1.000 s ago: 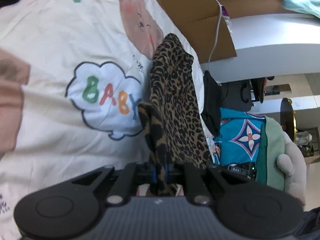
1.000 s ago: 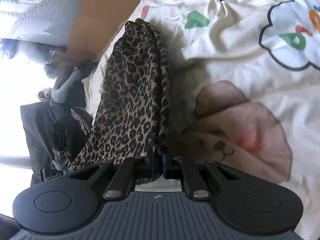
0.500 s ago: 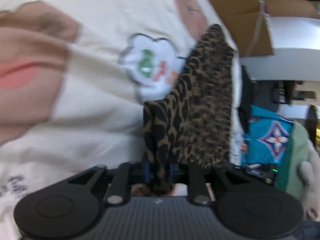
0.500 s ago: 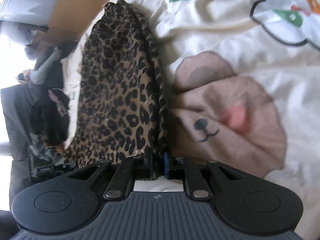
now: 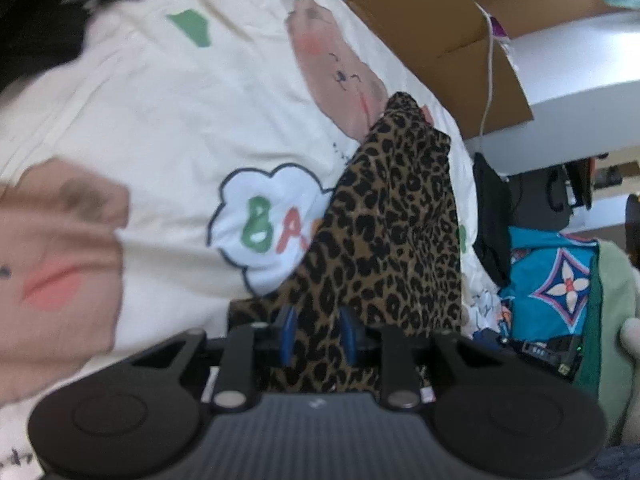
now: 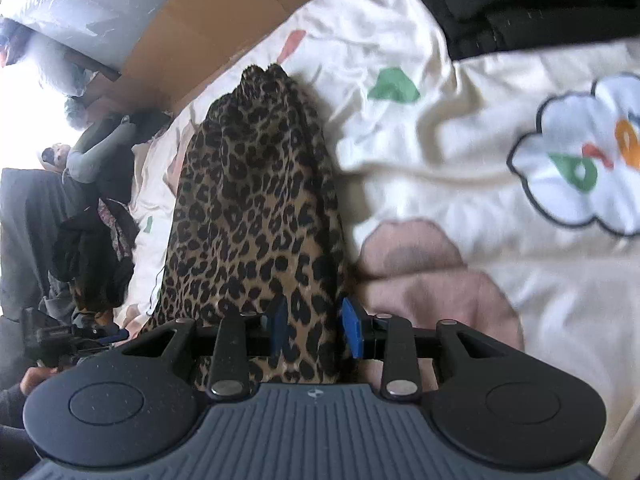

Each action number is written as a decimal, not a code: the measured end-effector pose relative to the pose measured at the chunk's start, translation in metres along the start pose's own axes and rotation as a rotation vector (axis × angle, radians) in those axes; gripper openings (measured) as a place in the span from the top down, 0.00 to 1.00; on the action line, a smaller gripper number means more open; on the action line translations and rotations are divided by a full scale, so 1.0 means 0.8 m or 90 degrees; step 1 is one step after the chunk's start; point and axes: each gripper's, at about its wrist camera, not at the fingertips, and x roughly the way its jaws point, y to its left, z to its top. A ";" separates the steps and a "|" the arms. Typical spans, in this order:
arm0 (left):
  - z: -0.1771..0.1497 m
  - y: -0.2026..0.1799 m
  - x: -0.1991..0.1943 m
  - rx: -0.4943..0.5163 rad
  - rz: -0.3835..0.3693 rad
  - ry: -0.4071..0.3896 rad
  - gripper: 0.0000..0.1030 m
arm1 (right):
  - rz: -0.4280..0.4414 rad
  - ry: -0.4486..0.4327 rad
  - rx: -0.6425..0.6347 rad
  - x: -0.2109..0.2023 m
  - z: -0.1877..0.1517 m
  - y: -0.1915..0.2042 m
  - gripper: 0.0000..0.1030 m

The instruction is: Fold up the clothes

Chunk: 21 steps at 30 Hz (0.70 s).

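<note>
Jaws are spread on both the left gripper and right gripper, with the leopard-print garment lying loosely between them on the bedsheet. With nothing clamped, the fabric could easily be dragged or bunched if either tool gets pulled away carelessly, and the fold edges might be lost.

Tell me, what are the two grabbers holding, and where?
The brown-and-black leopard-print fabric garment. Its near edge lies between the parted fingers of both the left gripper and the right gripper.

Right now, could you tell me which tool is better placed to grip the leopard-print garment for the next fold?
Right, probably. The right tool straddles the leopard-print garment where it lies fairly flat on the bedspread; at the left tool the cloth is bunched and twisted.
</note>
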 end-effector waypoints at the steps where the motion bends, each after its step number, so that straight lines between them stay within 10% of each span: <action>1: 0.003 -0.007 0.003 0.009 0.002 0.000 0.76 | 0.000 -0.005 -0.001 0.000 0.003 0.000 0.68; 21: 0.034 -0.092 0.112 0.149 0.033 -0.017 0.81 | -0.017 -0.033 -0.052 0.064 0.062 0.019 0.68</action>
